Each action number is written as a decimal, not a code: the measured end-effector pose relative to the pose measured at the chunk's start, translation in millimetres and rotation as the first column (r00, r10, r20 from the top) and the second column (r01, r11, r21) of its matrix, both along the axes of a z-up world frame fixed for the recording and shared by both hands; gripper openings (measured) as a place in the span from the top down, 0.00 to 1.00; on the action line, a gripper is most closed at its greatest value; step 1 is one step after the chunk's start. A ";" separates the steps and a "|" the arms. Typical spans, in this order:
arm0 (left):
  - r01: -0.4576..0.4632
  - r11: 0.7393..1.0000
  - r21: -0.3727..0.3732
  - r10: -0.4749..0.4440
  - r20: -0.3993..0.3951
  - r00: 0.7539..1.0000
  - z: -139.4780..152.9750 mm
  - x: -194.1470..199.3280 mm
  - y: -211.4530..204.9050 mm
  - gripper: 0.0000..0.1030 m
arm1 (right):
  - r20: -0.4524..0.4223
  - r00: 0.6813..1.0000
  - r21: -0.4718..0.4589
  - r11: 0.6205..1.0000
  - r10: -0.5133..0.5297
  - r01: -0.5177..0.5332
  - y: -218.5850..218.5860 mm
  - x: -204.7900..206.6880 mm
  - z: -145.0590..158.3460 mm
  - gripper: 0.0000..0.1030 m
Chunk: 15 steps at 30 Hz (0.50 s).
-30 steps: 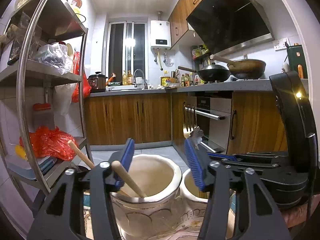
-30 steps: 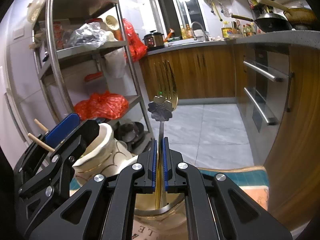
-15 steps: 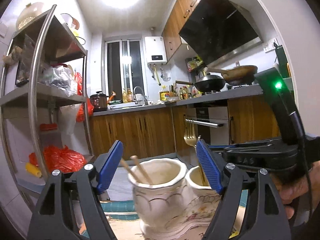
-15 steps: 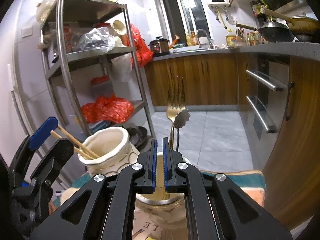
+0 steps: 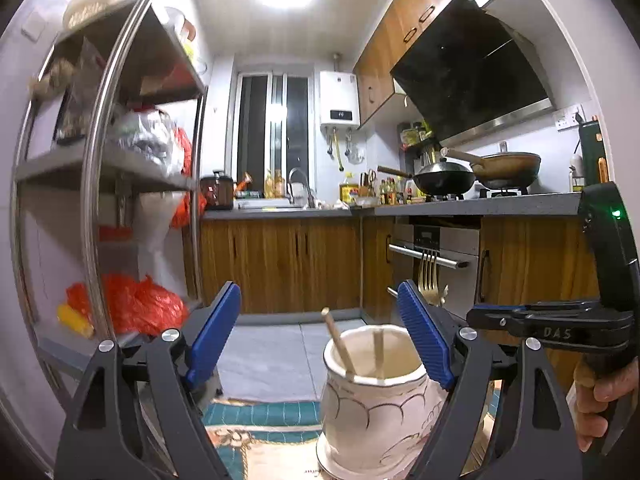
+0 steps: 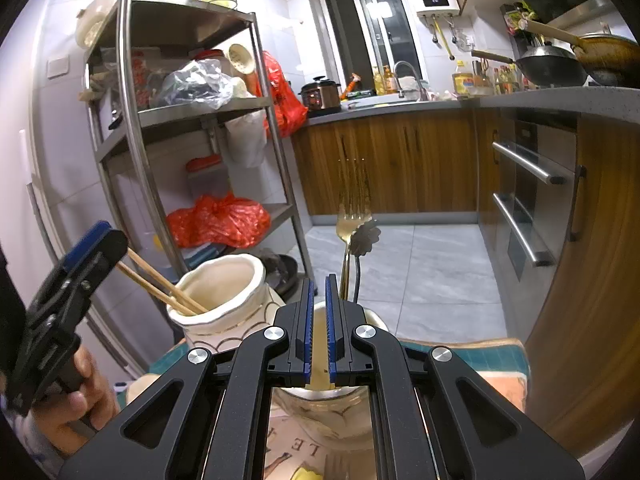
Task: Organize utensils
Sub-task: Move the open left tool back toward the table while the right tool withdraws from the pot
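Note:
Two cream ceramic jars stand side by side on a patterned mat. The left jar [image 5: 376,396] [image 6: 222,300] holds two wooden chopsticks [image 5: 338,346] [image 6: 160,284]. My left gripper [image 5: 320,336] is open and empty, drawn back from that jar, with its jaws either side. The right jar [image 6: 320,408] holds a gold fork [image 6: 352,208] [image 5: 429,276] and a flower-ended utensil [image 6: 364,236], both upright. My right gripper [image 6: 316,320] sits just above this jar, jaws slightly apart and empty.
A steel shelf rack [image 6: 136,128] with red bags [image 6: 218,220] stands to the left. Wooden cabinets and an oven [image 6: 528,200] line the back and right. Woks [image 5: 444,178] sit on the counter. Grey tiled floor lies beyond the mat [image 5: 260,416].
My right gripper let go of the fork, which dropped into the right jar, and its jaws parted slightly. My left gripper pulled back and up from the chopstick jar.

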<state>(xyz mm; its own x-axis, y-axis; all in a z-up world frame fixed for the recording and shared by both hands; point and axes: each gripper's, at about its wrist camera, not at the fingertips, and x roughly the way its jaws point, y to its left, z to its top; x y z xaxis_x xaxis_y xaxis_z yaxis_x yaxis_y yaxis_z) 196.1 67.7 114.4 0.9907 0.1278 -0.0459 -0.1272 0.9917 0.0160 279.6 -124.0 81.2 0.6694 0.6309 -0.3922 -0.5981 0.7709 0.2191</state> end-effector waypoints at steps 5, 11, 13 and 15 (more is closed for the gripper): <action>0.042 0.999 -0.025 -0.043 -0.045 0.998 -10.2 8.5 9.0 0.23 | -0.006 1.000 -0.002 1.000 0.000 0.000 -0.6 0.2 -1.5 0.93; 0.029 0.998 -0.062 -0.034 -0.086 0.996 -18.9 18.7 26.1 0.23 | -0.015 1.000 -0.010 1.000 0.000 0.000 -1.9 -1.3 -5.3 0.93; 0.021 0.996 -0.084 -0.029 -0.101 0.994 -21.1 21.8 32.9 0.23 | -0.017 1.000 -0.011 1.000 0.000 0.000 -1.6 -1.9 -5.9 0.93; 0.012 0.993 -0.115 -0.026 -0.120 0.992 -23.5 26.3 41.5 0.23 | -0.016 1.000 -0.011 1.000 0.001 -0.001 -1.4 -1.9 -5.9 0.93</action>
